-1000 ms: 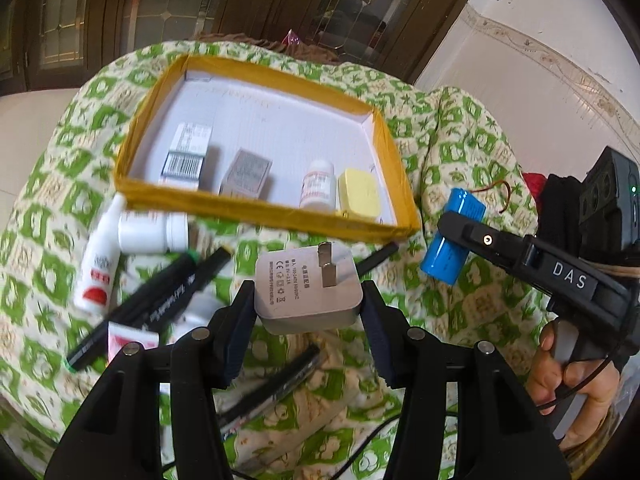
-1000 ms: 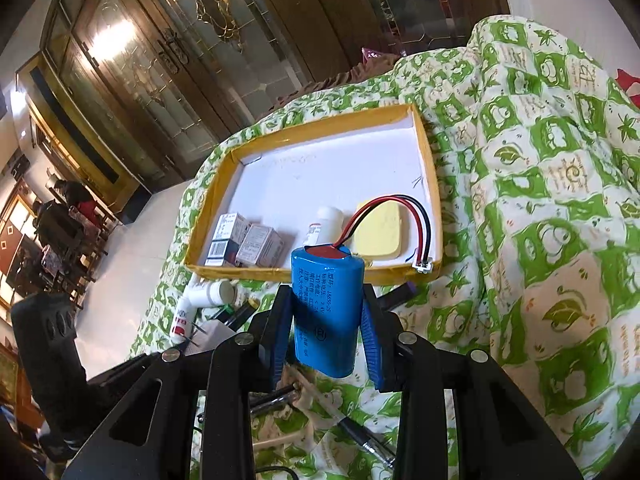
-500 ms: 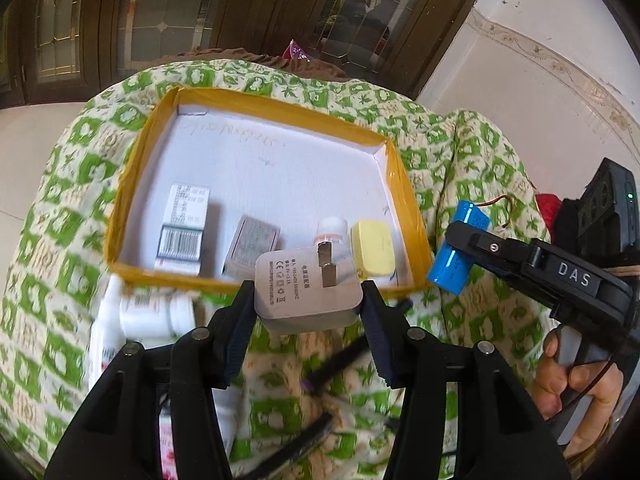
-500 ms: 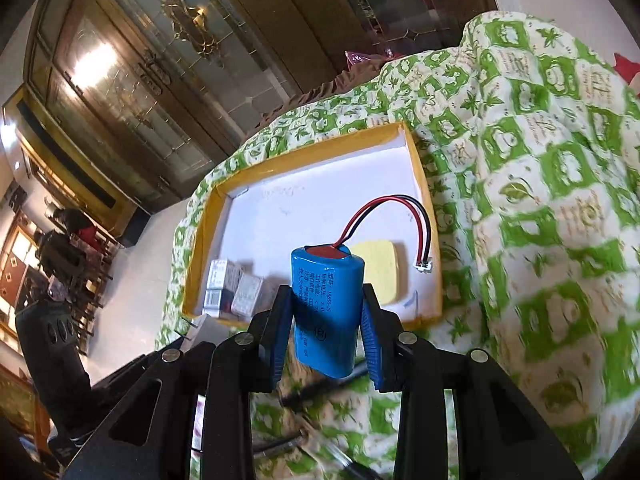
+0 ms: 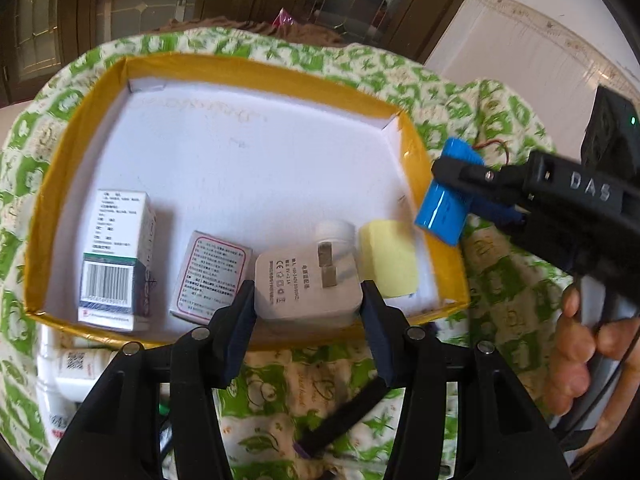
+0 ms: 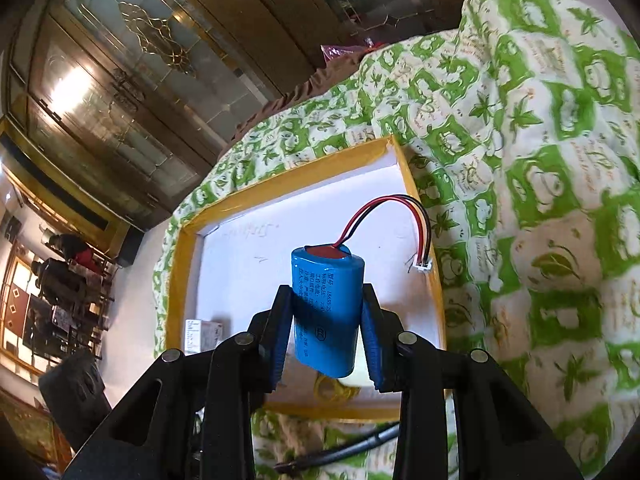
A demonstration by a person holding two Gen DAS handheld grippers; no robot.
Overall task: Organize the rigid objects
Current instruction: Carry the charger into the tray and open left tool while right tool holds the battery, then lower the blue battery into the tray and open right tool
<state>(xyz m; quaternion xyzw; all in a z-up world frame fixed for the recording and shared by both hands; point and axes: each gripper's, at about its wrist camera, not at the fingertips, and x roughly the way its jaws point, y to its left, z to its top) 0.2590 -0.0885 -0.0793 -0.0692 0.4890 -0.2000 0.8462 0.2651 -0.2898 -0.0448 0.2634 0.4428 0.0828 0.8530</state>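
Note:
My left gripper (image 5: pixel 308 300) is shut on a white plug adapter (image 5: pixel 306 284), held above the near wall of the yellow-rimmed box (image 5: pixel 256 74). On the box's white floor lie a barcode carton (image 5: pixel 116 256), a small grey carton (image 5: pixel 210 274), a white bottle (image 5: pixel 334 234) partly hidden behind the adapter, and a pale yellow case (image 5: pixel 388 262). My right gripper (image 6: pixel 326 324) is shut on a blue battery pack (image 6: pixel 326 308) with red and black leads, hanging over the box's right side. In the left wrist view that battery pack (image 5: pixel 444 210) hangs beside the box's right wall.
A green-and-white patterned cloth (image 6: pixel 540 160) covers the surface under the box (image 6: pixel 288 178). In front of the box lie white bottles (image 5: pixel 76 364) and black pens (image 5: pixel 344 416). A person's hand (image 5: pixel 576 352) holds the right gripper's handle. Dark glass doors stand behind.
Both grippers have moved forward toward the box with their loads; the adapter now hangs over the box's near wall and the battery pack over its right side. The grips are unchanged.

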